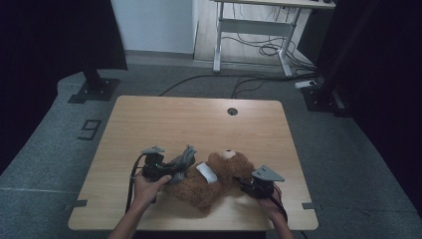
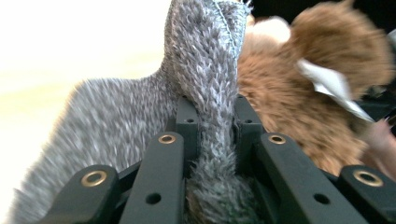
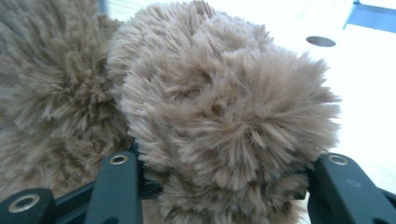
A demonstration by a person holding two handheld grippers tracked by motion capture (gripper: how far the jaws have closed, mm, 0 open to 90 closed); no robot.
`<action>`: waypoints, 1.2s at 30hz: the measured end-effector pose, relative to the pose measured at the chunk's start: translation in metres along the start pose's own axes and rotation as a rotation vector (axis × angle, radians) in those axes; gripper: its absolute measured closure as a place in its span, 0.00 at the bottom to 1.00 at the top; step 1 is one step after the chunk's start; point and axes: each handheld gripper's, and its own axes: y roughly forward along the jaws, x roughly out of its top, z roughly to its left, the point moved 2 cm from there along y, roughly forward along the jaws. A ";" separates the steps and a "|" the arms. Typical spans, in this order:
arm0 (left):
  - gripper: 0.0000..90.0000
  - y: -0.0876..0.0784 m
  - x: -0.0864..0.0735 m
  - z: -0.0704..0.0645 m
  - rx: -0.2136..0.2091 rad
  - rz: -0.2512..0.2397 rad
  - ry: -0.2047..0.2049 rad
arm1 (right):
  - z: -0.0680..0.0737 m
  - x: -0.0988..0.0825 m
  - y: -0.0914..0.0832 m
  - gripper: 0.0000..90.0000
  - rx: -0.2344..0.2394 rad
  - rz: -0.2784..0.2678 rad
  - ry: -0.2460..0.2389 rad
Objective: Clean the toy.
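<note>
A brown teddy bear (image 1: pixel 211 181) lies on the wooden table (image 1: pixel 164 119) near its front edge, a white tag (image 1: pixel 208 173) on its body. At the bear's left, my left gripper (image 1: pixel 175 172) is shut on a piece of grey fuzzy fabric (image 1: pixel 185 157). In the left gripper view the grey fabric (image 2: pixel 205 70) runs up between the jaws of the left gripper (image 2: pixel 215 112), with the bear (image 2: pixel 289 93) and its tag (image 2: pixel 327 84) just behind. My right gripper (image 1: pixel 240 181) is at the bear's right side. The right gripper (image 3: pixel 224 163) is clamped around a round furry part of the bear (image 3: pixel 224 102).
A round cable hole (image 1: pixel 232 111) sits near the table's far edge. Beyond the table stand a white-legged desk (image 1: pixel 254 25) with floor cables (image 1: pixel 263 50), black stand bases (image 1: pixel 94 89) at both sides, and a "9" mark (image 1: pixel 88 129) on the carpet.
</note>
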 end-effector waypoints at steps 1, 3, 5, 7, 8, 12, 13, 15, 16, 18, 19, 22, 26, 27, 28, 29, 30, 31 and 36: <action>0.86 -0.008 0.003 -0.001 0.002 -0.022 0.008 | 0.000 0.001 0.001 0.52 -0.011 0.002 0.004; 0.86 -0.019 0.008 -0.004 0.002 -0.046 0.018 | 0.002 0.003 0.004 0.53 -0.040 0.006 -0.007; 0.85 -0.028 0.012 -0.008 -0.005 -0.071 0.030 | 0.004 0.005 0.007 0.53 -0.072 0.008 -0.009; 0.85 -0.035 0.015 -0.012 -0.005 -0.087 0.047 | 0.004 0.006 0.012 0.54 -0.097 0.009 -0.004; 0.85 -0.037 0.016 -0.014 -0.005 -0.094 0.052 | 0.004 0.007 0.014 0.54 -0.110 0.006 0.004; 0.85 -0.041 0.018 -0.021 -0.008 -0.106 0.077 | 0.002 0.009 0.021 0.54 -0.163 0.006 0.015; 0.85 -0.040 0.018 -0.022 -0.008 -0.103 0.079 | 0.001 0.009 0.022 0.54 -0.173 0.005 0.018; 0.85 -0.032 0.015 -0.024 0.000 -0.065 0.092 | 0.000 0.009 0.023 0.54 -0.185 0.005 0.028; 0.85 -0.026 0.013 -0.024 0.003 -0.031 0.099 | -0.001 0.009 0.024 0.54 -0.183 0.000 0.031; 0.84 -0.010 0.008 -0.022 0.002 0.034 0.097 | -0.001 0.008 0.024 0.53 -0.182 -0.001 0.035; 0.84 -0.003 0.006 -0.020 -0.002 0.058 0.088 | -0.001 0.008 0.024 0.53 -0.181 -0.002 0.034; 0.84 0.016 -0.001 -0.014 -0.021 0.127 0.058 | -0.001 0.007 0.022 0.52 -0.166 -0.003 0.037; 0.84 0.029 -0.005 -0.007 0.006 0.139 0.031 | -0.004 0.004 0.019 0.51 -0.113 -0.002 0.047; 0.84 0.030 -0.006 -0.006 0.022 0.147 0.035 | -0.005 0.003 0.018 0.50 -0.100 0.000 0.050; 0.84 0.031 -0.006 -0.004 0.041 0.151 0.038 | -0.006 0.002 0.017 0.50 -0.086 0.001 0.057; 0.84 0.033 -0.007 -0.002 0.059 0.154 0.036 | -0.007 0.001 0.016 0.50 -0.072 0.004 0.057; 0.84 0.034 -0.009 0.000 0.069 0.157 0.029 | -0.007 0.001 0.015 0.50 -0.058 0.008 0.059; 0.84 0.037 -0.011 0.002 0.074 0.161 0.024 | -0.008 0.000 0.013 0.49 -0.044 0.014 0.060; 0.84 0.047 -0.018 0.008 0.090 0.149 -0.002 | -0.007 -0.003 0.010 0.49 -0.011 0.026 0.063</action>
